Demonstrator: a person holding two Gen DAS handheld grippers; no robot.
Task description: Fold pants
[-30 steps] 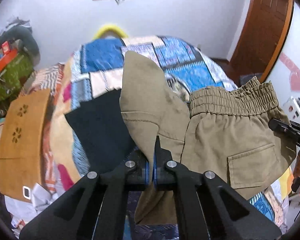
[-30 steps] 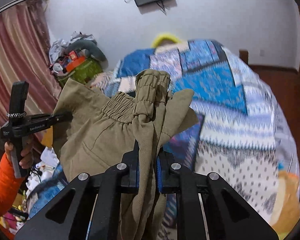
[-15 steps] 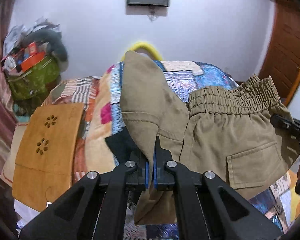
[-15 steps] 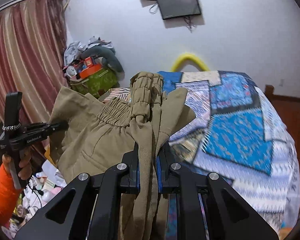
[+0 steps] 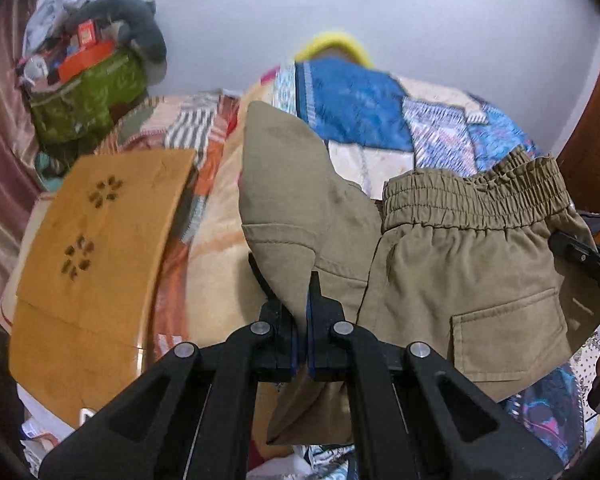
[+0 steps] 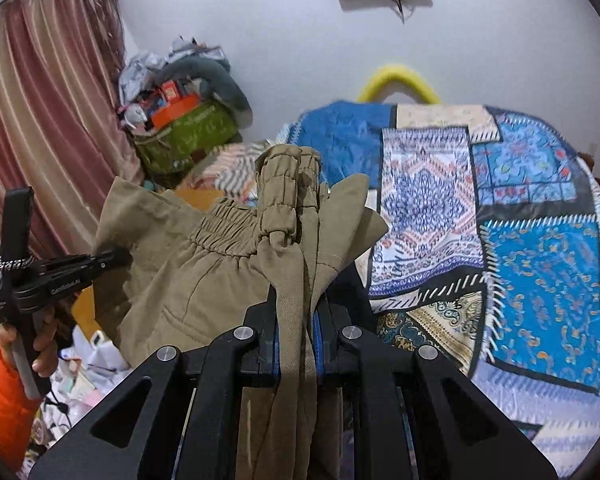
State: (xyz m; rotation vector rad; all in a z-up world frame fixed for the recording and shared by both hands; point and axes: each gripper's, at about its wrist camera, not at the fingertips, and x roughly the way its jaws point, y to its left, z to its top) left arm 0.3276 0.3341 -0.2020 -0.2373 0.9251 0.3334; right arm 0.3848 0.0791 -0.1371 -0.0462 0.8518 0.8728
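Note:
The khaki pants [image 5: 460, 280] with an elastic waistband hang in the air between both grippers, above the bed. My left gripper [image 5: 303, 304] is shut on one edge of the pants. My right gripper [image 6: 296, 312] is shut on a bunched part of the pants [image 6: 204, 272] near the waistband. The right gripper also shows at the right edge of the left wrist view [image 5: 580, 258], and the left gripper at the left of the right wrist view [image 6: 112, 258]. The lower legs hang out of sight.
A bed with a patchwork blue quilt [image 6: 500, 208] lies ahead. A brown cardboard sheet [image 5: 96, 256] lies at its left. A green bag with clutter [image 6: 184, 132] stands by the curtain [image 6: 32, 120]. A yellow ring [image 6: 398, 80] leans on the white wall.
Both grippers have swung with the pants, first upward, then tilting back down toward the bed and to the left. The grip on the pants is unchanged.

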